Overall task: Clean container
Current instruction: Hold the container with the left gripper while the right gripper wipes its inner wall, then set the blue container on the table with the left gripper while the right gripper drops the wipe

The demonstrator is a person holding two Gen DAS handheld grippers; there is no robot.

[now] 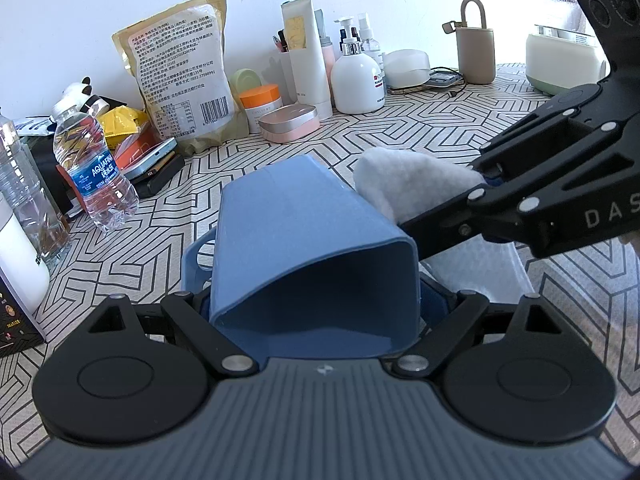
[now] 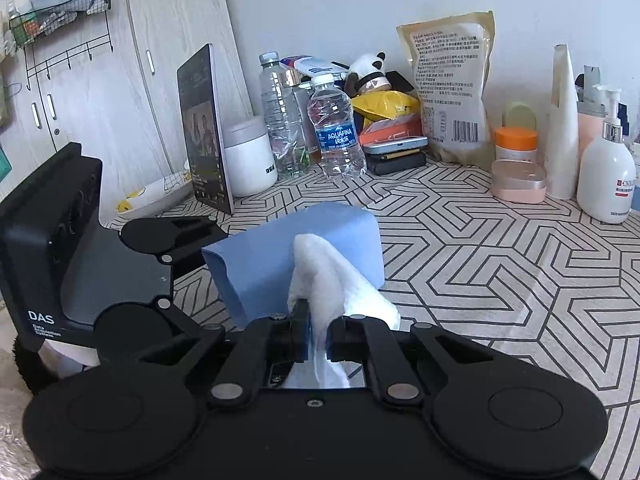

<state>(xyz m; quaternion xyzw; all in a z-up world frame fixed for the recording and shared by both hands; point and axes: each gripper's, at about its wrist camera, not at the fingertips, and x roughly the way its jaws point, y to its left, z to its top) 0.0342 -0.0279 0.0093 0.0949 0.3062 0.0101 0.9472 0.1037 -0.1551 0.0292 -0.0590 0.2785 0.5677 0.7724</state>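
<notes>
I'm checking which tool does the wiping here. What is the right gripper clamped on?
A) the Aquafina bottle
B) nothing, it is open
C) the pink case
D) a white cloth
D: in the right wrist view the right gripper is shut on the white cloth, whose free end lies against the side of the blue container; the left wrist view shows the same cloth at the container's side.
</notes>
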